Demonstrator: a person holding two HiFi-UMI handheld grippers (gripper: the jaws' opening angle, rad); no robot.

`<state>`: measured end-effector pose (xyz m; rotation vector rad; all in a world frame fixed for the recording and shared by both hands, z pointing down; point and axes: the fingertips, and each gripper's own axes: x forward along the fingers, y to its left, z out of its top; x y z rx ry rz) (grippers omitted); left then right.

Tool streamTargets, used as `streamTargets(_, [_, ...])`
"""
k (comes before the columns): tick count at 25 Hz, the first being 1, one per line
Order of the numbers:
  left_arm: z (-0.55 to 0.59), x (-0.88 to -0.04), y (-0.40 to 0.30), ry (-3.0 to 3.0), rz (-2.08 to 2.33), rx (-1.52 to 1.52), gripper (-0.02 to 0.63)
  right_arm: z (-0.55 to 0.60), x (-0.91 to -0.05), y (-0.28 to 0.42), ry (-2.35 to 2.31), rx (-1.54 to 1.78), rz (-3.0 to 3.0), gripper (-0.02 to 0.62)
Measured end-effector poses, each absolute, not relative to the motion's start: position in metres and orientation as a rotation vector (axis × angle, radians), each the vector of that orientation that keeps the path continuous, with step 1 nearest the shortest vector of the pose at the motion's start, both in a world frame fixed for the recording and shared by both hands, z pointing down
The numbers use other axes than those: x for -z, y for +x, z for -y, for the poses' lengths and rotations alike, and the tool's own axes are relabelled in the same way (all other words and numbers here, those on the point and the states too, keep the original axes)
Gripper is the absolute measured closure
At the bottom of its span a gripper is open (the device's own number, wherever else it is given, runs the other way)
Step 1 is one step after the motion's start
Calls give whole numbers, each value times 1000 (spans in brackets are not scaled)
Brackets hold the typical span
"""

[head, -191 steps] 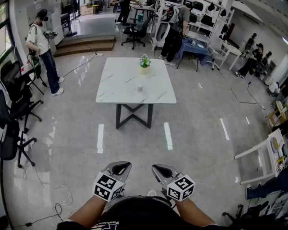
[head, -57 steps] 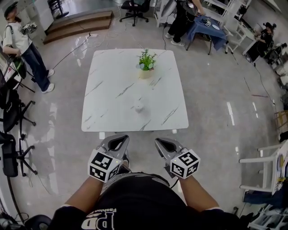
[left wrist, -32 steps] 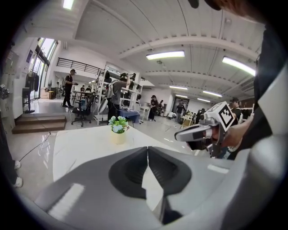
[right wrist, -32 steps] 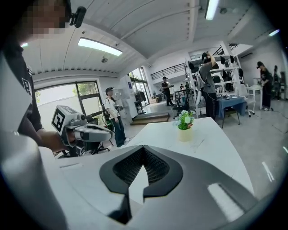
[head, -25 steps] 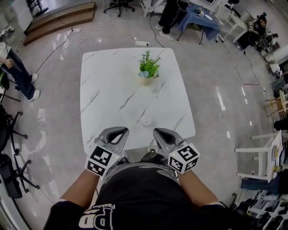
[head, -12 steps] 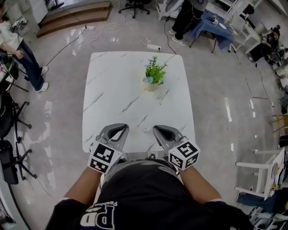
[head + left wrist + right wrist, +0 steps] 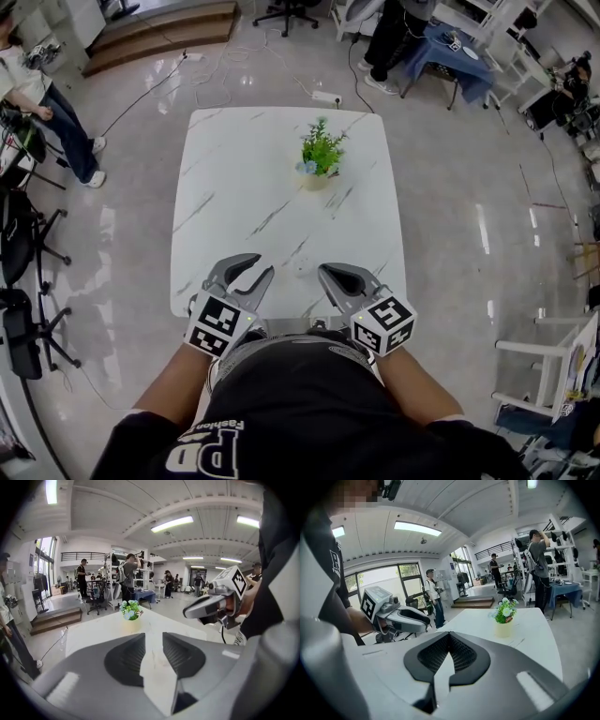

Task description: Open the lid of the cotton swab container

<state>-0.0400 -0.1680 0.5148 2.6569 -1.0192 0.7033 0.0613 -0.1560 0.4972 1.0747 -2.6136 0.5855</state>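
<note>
- The left hand-held gripper (image 7: pixel 262 266) hovered over the near edge of the white marble-patterned tabletop (image 7: pixel 234 178), its marker cube toward the person's body.
- In the left gripper view its jaws (image 7: pixel 153 641) stood partly apart and were opening. Only bare tabletop (image 7: pixel 93 632) showed in the gap between them.
- The right hand-held gripper (image 7: pixel 322 271) hung level with the left one and just to its right, also above the near edge.
- In the right gripper view its jaws (image 7: pixel 448 638) met at the tips, closed on nothing.
- Each gripper showed in the other's view: the right one (image 7: pixel 186 613) up and to the right of the left jaws, the left one (image 7: pixel 427 619) up and to the left of the right jaws.
- The cotton swab container (image 7: pixel 300 270), a small white round thing, sat on the tabletop between the two gripper tips, just ahead of them and touching neither.
- It was too small to tell whether its lid was on.
- A potted plant (image 7: pixel 320 157) with green leaves stood farther out, well beyond both grippers, toward the far side of the tabletop. It also showed past the jaws in the left gripper view (image 7: pixel 130 612) and the right gripper view (image 7: pixel 504 617).
- A person in a white top (image 7: pixel 45 98) stood on the glossy floor far off to the left of the left gripper.
</note>
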Motion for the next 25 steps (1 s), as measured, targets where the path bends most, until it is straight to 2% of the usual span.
streamTargets(14, [158, -544, -15, 2685, 872, -882, 303, 146, -504, 84, 1156, -633, 2606, 601])
streamTargets(25, [155, -591, 1, 2655, 822, -898, 296, 136, -511, 104, 1215, -666, 2572, 601])
